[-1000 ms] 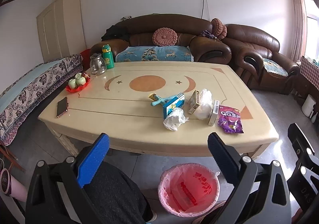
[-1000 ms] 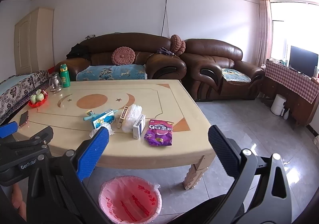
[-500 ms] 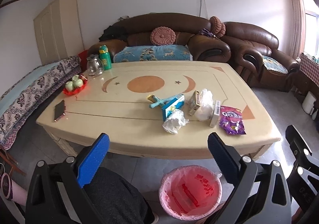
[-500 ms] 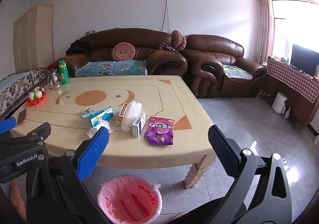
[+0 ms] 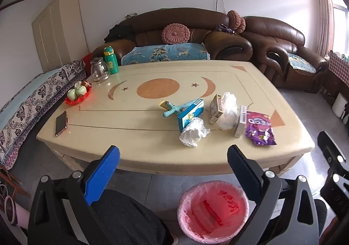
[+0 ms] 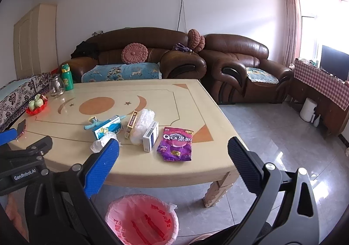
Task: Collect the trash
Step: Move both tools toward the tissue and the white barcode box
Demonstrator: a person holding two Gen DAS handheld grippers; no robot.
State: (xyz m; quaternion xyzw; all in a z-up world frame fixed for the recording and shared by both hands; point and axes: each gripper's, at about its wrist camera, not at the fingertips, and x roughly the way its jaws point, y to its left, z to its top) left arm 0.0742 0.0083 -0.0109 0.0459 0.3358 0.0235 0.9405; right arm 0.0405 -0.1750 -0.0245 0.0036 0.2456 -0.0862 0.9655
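Note:
Trash lies near the front of the cream table (image 5: 135, 136): a crumpled white tissue (image 5: 193, 133), a blue box (image 5: 189, 115), a teal wrapper (image 5: 172, 108), a tan box (image 5: 216, 108), a white plastic bag (image 5: 228, 112), a white box (image 5: 241, 120) and a purple snack bag (image 5: 259, 128). The purple bag (image 6: 176, 143) and white box (image 6: 151, 133) also show in the right wrist view. A bin with a pink liner (image 5: 212, 210) stands on the floor before the table. My left gripper (image 5: 172, 164) and right gripper (image 6: 173, 157) are open and empty, short of the table edge.
A phone (image 5: 61, 122), a red tray with green cups (image 5: 78, 93), a glass jug (image 5: 99, 70) and a green bottle (image 5: 110, 57) sit at the table's left. Brown sofas (image 5: 185, 35) stand behind. A person's dark-clad knee (image 5: 126, 218) is below the left gripper.
Both grippers have moved a little closer to the table and tilted slightly; the table and trash look larger. Both stay open. Nothing on the table has moved.

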